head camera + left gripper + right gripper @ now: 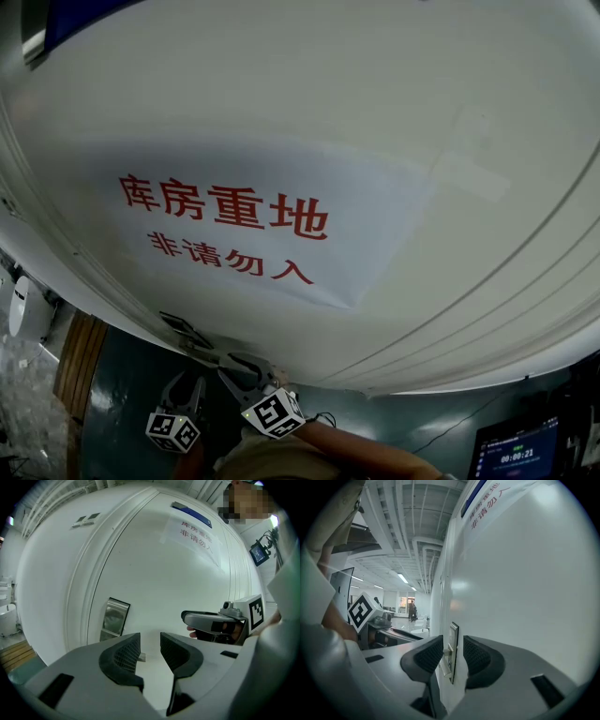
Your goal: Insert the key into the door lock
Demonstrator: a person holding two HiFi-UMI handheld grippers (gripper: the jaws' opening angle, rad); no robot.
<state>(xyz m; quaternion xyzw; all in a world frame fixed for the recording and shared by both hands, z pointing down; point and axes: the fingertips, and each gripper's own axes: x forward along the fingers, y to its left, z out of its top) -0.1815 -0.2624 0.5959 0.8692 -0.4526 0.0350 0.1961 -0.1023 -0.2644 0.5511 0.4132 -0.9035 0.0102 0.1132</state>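
Between the jaws of the right gripper stands the shiny lock plate of the white door, seen from its thin side. The jaws are a little apart, one on each side of the plate. A small metal bit sticks out of the plate toward the jaw that is farther from the door. That bit may be the key or a part of the handle; I cannot tell which. I think this gripper is held flat along the door so it can reach the lock from the side. The left gripper hangs a bit back from the door. Its jaws are apart too, with nothing squeezed between them. A tiny grey piece peeks out by one jaw, too small to name. From this gripper the lock plate is up and to the left of the jaws, and the right gripper is off to the right, close to the door. I think the left gripper is kept back to leave room at the lock. High above both grippers a paper sign with red letters is stuck on the door. I cannot see a key sitting in the lock for sure, so the job looks not finished.
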